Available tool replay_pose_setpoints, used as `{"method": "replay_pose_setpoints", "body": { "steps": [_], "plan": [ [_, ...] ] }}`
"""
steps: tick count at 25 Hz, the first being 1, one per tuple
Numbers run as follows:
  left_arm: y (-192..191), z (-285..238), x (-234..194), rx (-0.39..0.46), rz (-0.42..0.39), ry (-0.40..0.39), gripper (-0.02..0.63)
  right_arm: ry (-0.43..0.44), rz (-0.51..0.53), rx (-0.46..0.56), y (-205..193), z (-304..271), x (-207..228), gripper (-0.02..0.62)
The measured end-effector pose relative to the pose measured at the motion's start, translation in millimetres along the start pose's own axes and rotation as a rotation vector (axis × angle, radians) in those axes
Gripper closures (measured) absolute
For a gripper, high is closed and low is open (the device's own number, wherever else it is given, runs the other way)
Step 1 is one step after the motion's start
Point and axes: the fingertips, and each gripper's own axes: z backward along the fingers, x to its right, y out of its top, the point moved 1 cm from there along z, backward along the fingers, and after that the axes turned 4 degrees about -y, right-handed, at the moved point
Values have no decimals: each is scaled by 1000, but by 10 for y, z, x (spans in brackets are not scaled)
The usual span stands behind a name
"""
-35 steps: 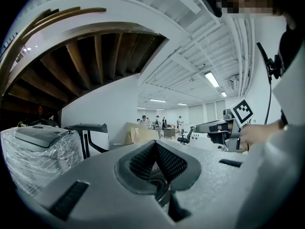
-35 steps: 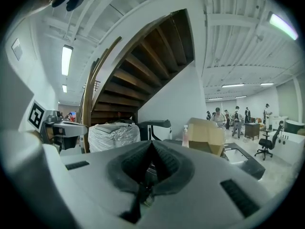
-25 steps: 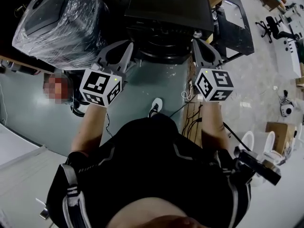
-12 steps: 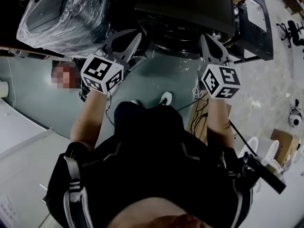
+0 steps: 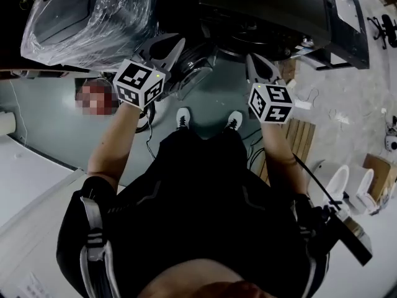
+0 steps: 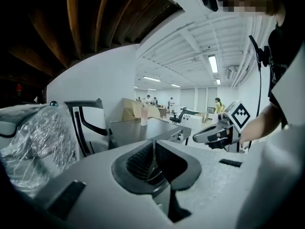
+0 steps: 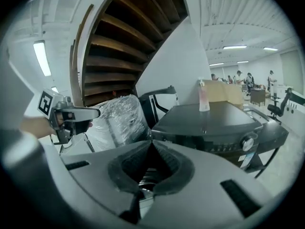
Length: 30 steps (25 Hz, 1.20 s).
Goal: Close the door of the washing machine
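- Your left gripper (image 5: 178, 42) has its jaws pressed together on nothing, with the tips just beside the round door (image 5: 197, 72), which hangs open.
- Your right gripper (image 5: 250, 59) is likewise closed and empty, pointing at the dark washing machine (image 5: 267, 8).
- A plastic-wrapped appliance (image 5: 87, 11) stands left of it.

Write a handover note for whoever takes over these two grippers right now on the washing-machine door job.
Left gripper: shut, nothing between the jaws, held close to the door.
Right gripper: shut, empty, held in front of the washing machine.
Door: looks swung open at the machine's front, on the left gripper's side. I cannot tell whether either gripper touches it.
Done: nothing that shows.
Left: push the door round until it shuts.
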Motion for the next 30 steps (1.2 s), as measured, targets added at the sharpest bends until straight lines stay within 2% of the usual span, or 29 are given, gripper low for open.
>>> {"method": "replay_pose_setpoints", "body": {
  "steps": [4, 10, 14, 18, 21, 24, 26, 30],
  "plan": [
    [-366, 179, -264, -10, 4, -28, 601, 25, -33, -90, -528, -293, -527, 561],
    [-1033, 381, -559, -115, 65, -64, 601, 68, -70, -206, -1318, -658, -1342, 558],
    [-1335, 467, -708, -146, 78, -106, 600, 83, -74, -260, -1666, -881, -1745, 543],
    [-1724, 527, -804, -220, 91, -131, 595, 95, -95, -324, -2017, -1059, -2138, 531],
    [-1986, 525, -826, -284, 89, -170, 529, 122, -89, -369, -2271, -1162, -2408, 526],
    [-2243, 522, -829, -349, 89, -192, 521, 139, -83, -413, -2528, -1211, -2625, 511],
    [-2426, 497, -822, -396, 92, -217, 489, 149, -75, -441, -2686, -1256, -2750, 503],
    [-2807, 398, -732, -482, 101, -296, 447, 158, -39, -465, -2947, -1337, -2979, 491]
  ]
}}
